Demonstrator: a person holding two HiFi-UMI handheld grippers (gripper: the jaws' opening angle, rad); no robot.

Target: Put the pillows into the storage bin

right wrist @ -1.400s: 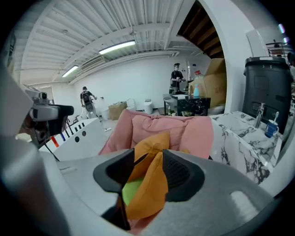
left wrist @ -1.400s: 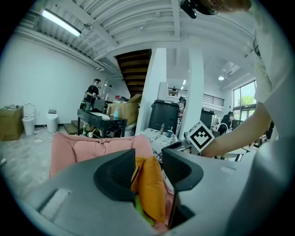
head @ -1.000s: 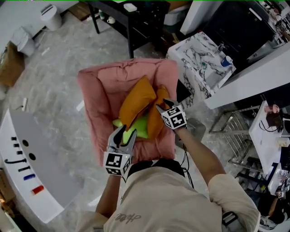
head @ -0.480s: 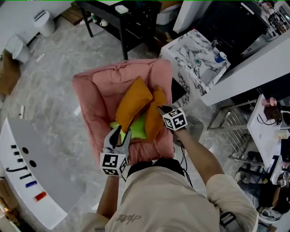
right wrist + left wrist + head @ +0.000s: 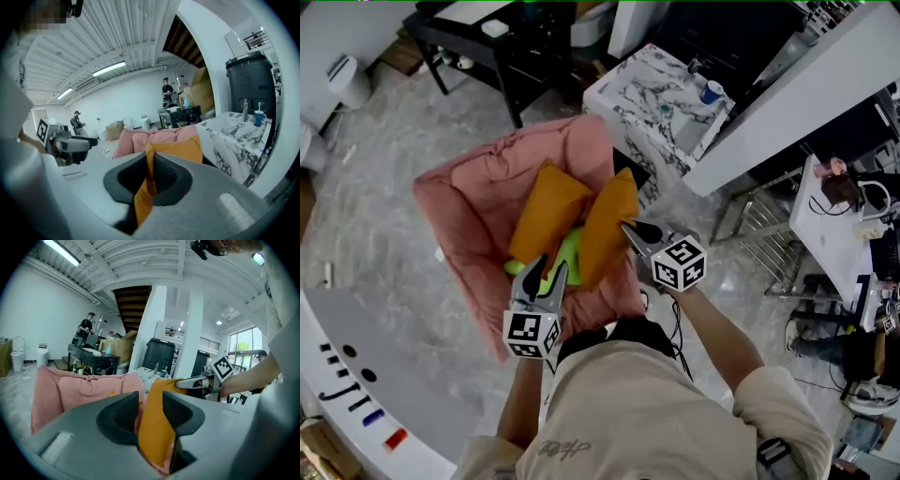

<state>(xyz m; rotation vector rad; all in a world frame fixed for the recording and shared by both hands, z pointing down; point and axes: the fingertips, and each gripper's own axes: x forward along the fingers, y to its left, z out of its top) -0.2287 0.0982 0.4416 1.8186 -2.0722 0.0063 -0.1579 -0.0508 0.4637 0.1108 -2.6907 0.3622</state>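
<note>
Our right claw (image 5: 629,227), jaws just closed tight on a top corner of the orange pillow (image 5: 602,230) standing in the pink padded seat (image 5: 473,183), should lift slowly while we firm our left claw (image 5: 546,271), jaws apart and just narrowing, around that pillow's lower edge.

The green pillow (image 5: 572,262) is mostly hidden — only an edge shows beneath the orange pillows (image 5: 546,211).

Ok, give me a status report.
Right hand-held gripper just closed on edge of orange pillow. Left hand-held gripper closing, jaws apart, nothing gripped. Green pillow lies in pink padded container. Nothing in way.
</note>
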